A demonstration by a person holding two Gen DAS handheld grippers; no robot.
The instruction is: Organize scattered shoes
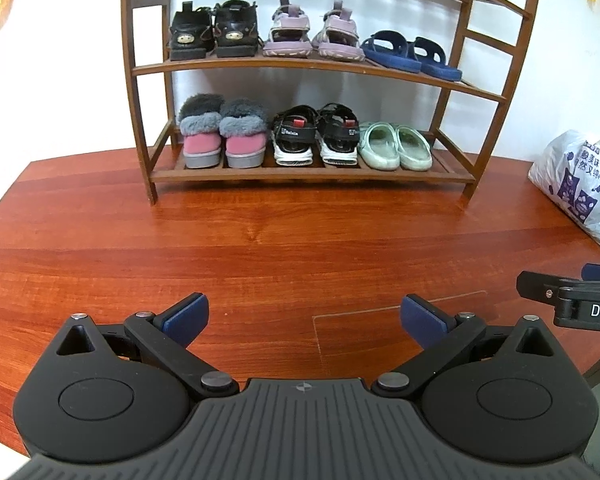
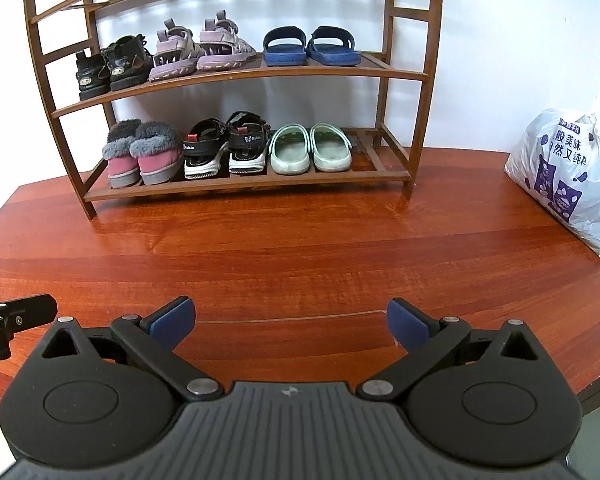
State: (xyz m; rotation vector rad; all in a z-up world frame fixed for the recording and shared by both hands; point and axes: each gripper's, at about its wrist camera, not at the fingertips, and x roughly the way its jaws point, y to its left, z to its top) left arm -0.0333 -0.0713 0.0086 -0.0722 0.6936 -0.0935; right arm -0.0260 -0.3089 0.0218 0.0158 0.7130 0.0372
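A brown wooden shoe rack [image 1: 148, 68] [image 2: 404, 74] stands on the red wooden floor against a white wall. Its middle shelf carries black shoes [image 1: 212, 34], lilac sandals [image 1: 312, 36] and navy slides [image 1: 412, 56]. On the bottom shelf sit pink fur-lined boots [image 1: 224, 136], black-and-white sandals [image 1: 316, 136] and pale green clogs [image 1: 396, 146]. My left gripper [image 1: 304, 318] hangs open over bare floor, well short of the rack. My right gripper [image 2: 290, 320] is open too, with nothing between its fingers.
A white plastic bag [image 1: 580, 184] [image 2: 568, 176] with purple print lies on the floor right of the rack. Part of the right gripper's body [image 1: 568, 300] shows at the left view's right edge. Bare floor [image 2: 300, 248] stretches between the grippers and the rack.
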